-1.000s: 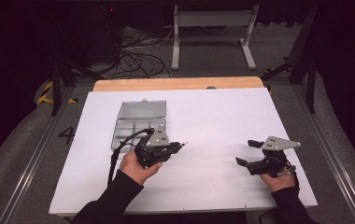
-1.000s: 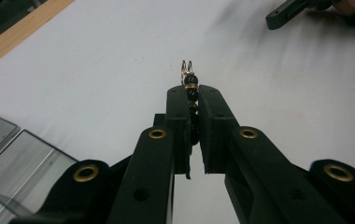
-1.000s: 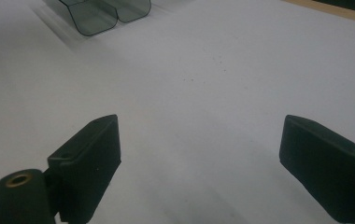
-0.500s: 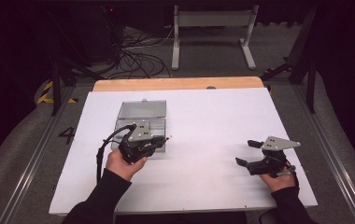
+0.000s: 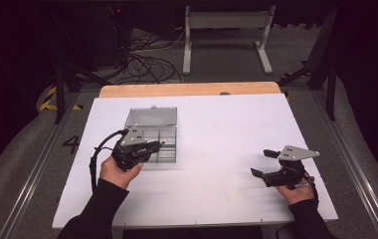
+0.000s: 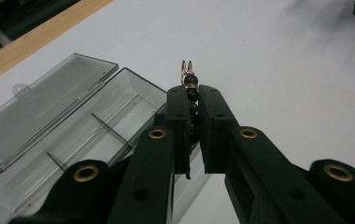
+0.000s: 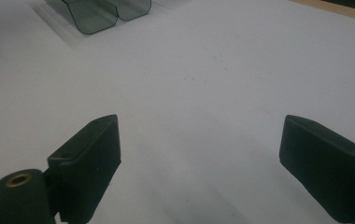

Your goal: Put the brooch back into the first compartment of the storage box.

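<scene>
A: What is the left gripper (image 6: 192, 100) carrying?

B: A small beaded piece (image 6: 190, 86), dark beads on a metal wire with a coppery clasp at the tip. The two black jaws are pinched tight on it; in the left gripper view the beads show in the narrow slit between the pads and the clasp pokes out past the tips at twelve o'clock.

A: And where is that over the table?

B: Right at the near corner of the clear plastic box (image 5: 163, 147). From the beads, the box's compartments lie at about nine o'clock, split by thin dividers. The lid (image 6: 35, 107) is thrown open and lies flat beyond them, at ten o'clock.

A: In the high view?

B: The left gripper (image 5: 158, 146) sits at the box's near left edge, with its tips over the tray. A hand (image 5: 119, 172) holds it from the six o'clock side, and its cable loops off at nine o'clock.

A: The other one?

B: The right gripper (image 5: 259, 163) is well apart, at three o'clock from the box, low over the white table (image 5: 227, 129). Its jaws stand wide apart with nothing between them, just bare tabletop in the right gripper view. A corner of the clear box (image 7: 105, 14) shows there at eleven o'clock.
</scene>
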Tool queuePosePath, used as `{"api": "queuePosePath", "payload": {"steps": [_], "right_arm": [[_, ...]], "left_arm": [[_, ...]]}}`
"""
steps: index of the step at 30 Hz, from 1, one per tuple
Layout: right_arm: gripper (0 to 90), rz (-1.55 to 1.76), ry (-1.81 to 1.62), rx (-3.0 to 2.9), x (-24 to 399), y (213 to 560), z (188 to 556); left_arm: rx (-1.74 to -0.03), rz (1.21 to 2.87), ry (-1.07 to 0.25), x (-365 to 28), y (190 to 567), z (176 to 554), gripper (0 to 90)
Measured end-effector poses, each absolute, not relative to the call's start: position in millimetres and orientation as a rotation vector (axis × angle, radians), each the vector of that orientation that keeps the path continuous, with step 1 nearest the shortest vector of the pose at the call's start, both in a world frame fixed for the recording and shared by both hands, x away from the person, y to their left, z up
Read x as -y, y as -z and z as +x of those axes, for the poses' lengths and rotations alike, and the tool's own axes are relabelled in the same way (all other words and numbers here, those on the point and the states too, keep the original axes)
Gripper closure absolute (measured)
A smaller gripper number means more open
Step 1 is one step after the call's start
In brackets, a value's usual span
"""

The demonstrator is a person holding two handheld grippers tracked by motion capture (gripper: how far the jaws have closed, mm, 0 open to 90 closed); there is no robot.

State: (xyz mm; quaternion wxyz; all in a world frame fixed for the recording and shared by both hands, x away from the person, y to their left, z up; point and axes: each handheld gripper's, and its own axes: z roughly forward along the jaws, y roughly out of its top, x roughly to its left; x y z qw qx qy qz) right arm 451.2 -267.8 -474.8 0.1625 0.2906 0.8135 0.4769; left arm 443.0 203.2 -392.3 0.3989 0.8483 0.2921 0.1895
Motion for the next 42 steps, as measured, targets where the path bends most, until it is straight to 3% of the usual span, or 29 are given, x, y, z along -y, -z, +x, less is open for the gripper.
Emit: {"api": "queuePosePath", "payload": {"steps": [18, 42], "right_arm": [[12.9, 0.830, -1.358, -2.321, 267.6, 474.9, 451.3], [12.8, 0.826, -1.359, -2.323, 267.5, 475.0, 451.3]], "left_arm": [[-0.909, 2.132, -0.511, -241.0, 406.9, 462.1, 83.6], [-1.094, 2.133, -0.498, -261.0, 425.7, 495.7, 83.5]]}}
